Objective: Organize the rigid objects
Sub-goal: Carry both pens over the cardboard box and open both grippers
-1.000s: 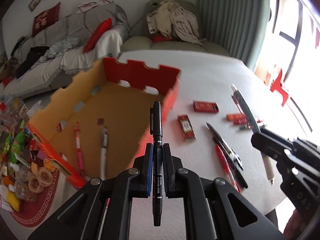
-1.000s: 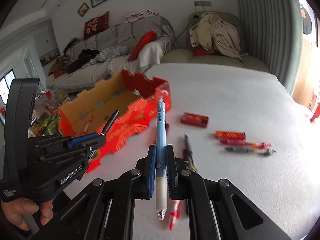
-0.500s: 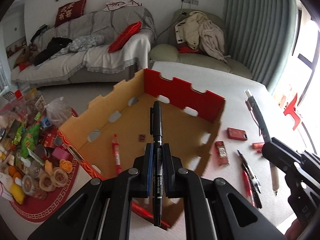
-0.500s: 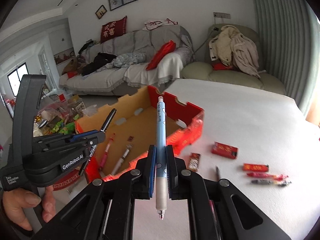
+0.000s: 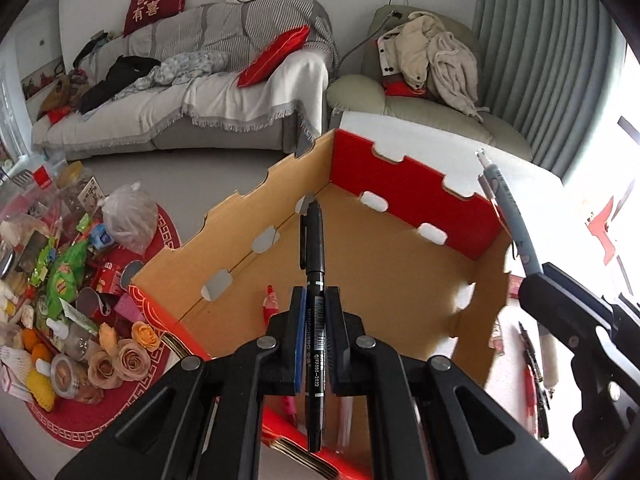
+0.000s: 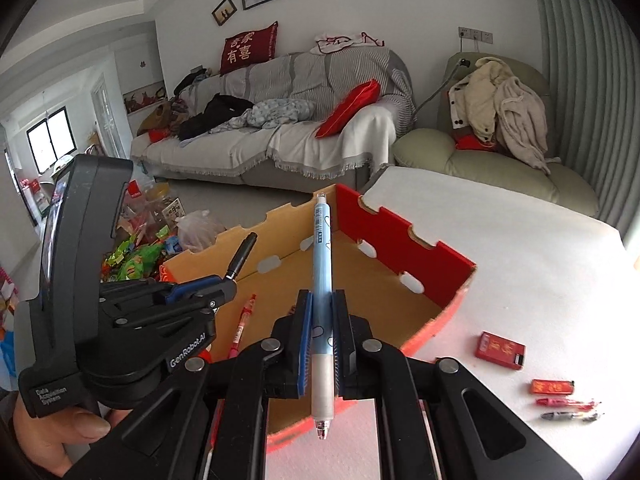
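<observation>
Since a second ago both grippers have moved from above the white table (image 6: 500, 248) to over the open red-and-brown cardboard box (image 5: 400, 184). The left gripper (image 5: 314, 316) is clamped on a black marker pen (image 5: 314, 248), the right gripper (image 6: 320, 320) on a light-blue mechanical pencil (image 6: 322, 248). Only the right wrist view shows the small red boxes (image 6: 500, 350) lying on the table.

Grey sofa (image 5: 224, 92) with red cushion (image 5: 276, 56); clothes-heaped armchair (image 6: 496, 148); snacks on red rug (image 5: 80, 288).
</observation>
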Demonstrator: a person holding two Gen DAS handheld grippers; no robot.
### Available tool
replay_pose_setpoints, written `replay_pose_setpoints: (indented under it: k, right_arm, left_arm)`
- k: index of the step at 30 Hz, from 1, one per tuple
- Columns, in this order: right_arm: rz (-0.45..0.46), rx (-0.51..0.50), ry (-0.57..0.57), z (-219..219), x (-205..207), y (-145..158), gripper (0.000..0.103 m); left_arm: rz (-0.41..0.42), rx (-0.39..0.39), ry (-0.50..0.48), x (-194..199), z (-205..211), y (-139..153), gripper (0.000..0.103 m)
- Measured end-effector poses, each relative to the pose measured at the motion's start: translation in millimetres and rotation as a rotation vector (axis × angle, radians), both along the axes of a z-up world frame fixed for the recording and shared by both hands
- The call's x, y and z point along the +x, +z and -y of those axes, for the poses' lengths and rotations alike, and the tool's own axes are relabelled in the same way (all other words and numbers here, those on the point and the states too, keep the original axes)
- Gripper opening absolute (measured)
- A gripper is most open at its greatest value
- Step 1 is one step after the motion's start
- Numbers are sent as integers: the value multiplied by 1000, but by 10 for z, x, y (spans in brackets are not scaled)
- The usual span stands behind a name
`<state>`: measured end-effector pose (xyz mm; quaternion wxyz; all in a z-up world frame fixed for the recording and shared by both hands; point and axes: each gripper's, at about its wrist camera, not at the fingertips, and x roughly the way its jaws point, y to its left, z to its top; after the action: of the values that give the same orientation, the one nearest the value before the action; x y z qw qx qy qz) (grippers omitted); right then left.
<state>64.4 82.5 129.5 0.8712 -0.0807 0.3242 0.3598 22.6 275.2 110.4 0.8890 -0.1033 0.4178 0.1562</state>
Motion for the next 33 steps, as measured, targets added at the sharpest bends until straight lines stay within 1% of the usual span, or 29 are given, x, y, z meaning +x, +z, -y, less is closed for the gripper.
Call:
replay_pose_setpoints:
  k: [12, 33]
  right_arm:
    - [-52, -47, -11, -147, 163, -225, 10]
    - [-67, -78, -24, -189, 298, -325, 10]
  left_arm:
    - [-37, -21, -4, 109, -114, -163, 9]
    - [-63, -22, -1, 191, -171, -262, 9]
